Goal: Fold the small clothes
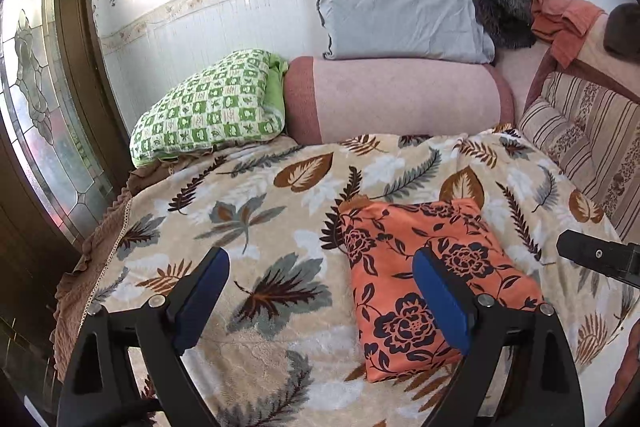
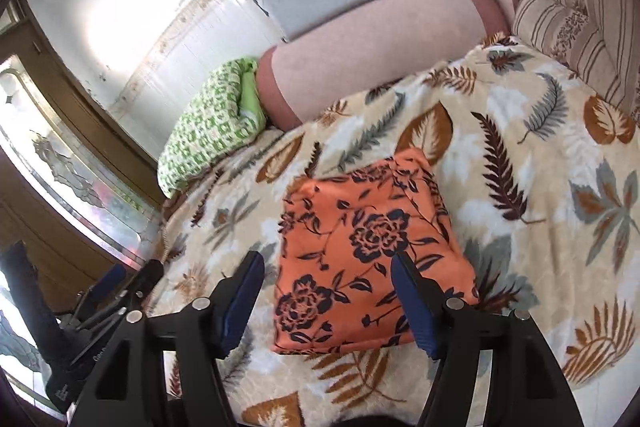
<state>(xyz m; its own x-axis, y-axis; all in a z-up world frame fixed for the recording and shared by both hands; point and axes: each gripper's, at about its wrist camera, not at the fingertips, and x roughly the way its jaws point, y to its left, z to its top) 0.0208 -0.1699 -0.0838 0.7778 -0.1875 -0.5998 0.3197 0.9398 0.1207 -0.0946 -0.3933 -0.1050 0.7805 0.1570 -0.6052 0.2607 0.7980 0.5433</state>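
Jaws of left gripper [image 1: 320, 291] and right gripper [image 2: 326, 291] spread wide, empty, above folded orange floral garment [image 2: 360, 251] lying on leaf-print blanket [image 1: 256, 187]; recommended: lift clear without snagging fold.

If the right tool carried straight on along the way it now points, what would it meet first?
Most likely the folded orange floral garment: it lies on the leaf-print blanket directly ahead of the open right tool, between the lines of its two fingers. Depth is unclear in this fisheye view, so treat this as probable.
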